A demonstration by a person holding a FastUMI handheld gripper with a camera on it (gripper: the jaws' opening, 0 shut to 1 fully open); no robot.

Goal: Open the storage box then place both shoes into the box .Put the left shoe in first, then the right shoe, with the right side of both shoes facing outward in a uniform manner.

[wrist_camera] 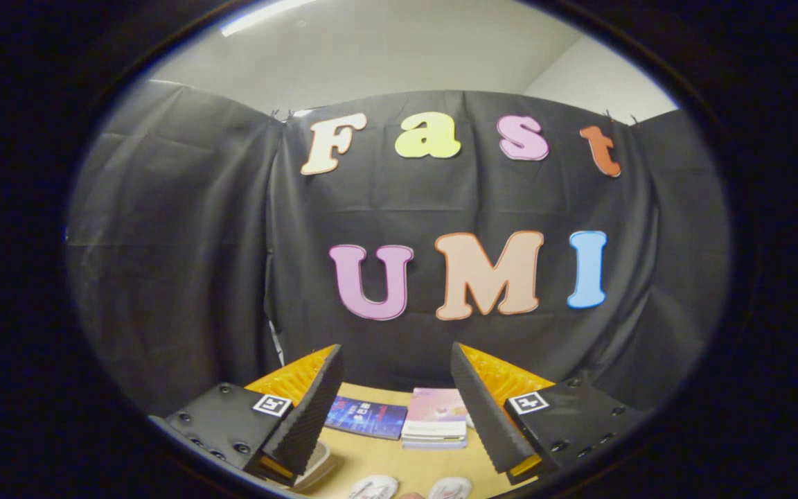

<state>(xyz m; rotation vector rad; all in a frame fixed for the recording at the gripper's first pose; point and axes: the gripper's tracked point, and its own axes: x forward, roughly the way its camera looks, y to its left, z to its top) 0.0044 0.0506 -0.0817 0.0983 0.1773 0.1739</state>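
Note:
My gripper [397, 353] is held high above the table, open, with nothing between its fingers. Far below, between the fingers, the tips of two white shoes show side by side: the left one [374, 486] and the right one [449, 487]. Most of each shoe is cut off from sight. A pale rounded object [319, 463] peeks out under the left finger [309, 409]; I cannot tell what it is.
On the light wooden table [385, 454], beyond the shoes, lie a dark blue book [366, 417] and a stack of pink-and-white books [436, 418] near the black cloth wall [184, 263]. White room wall and ceiling show above the cloth.

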